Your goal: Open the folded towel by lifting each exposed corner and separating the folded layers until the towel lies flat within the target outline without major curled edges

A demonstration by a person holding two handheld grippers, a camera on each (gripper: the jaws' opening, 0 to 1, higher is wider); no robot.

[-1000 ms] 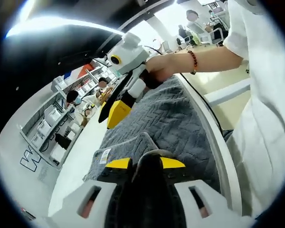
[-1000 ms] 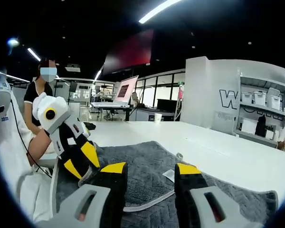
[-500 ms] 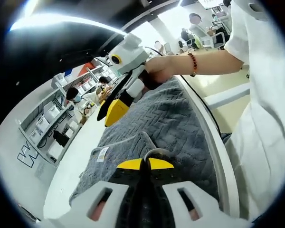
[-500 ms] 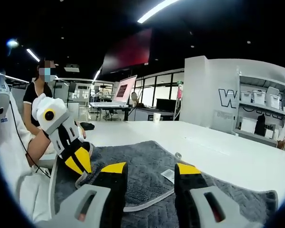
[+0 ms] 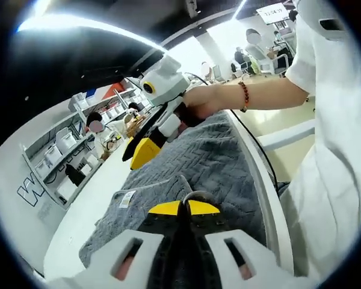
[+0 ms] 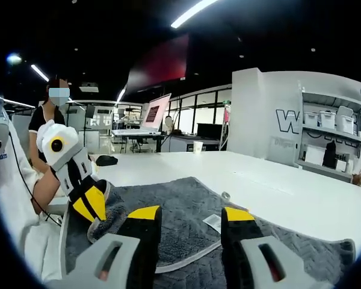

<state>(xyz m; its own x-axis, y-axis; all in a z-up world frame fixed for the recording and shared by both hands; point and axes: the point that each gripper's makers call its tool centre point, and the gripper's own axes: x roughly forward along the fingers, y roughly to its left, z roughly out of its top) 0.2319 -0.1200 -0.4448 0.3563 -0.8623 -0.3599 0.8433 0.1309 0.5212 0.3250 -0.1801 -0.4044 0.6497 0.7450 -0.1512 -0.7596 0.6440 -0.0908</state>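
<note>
In the right gripper view, the left gripper (image 6: 91,205) is pinching a raised corner of the grey towel (image 6: 186,214) — the towel is lying spread across the white table (image 6: 277,192). The right gripper (image 6: 185,224) is hovering above the cloth, jaws spread apart, nothing between them.

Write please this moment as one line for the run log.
left gripper: shut on towel corner | right gripper: open above towel | towel: partly folded on table
</note>
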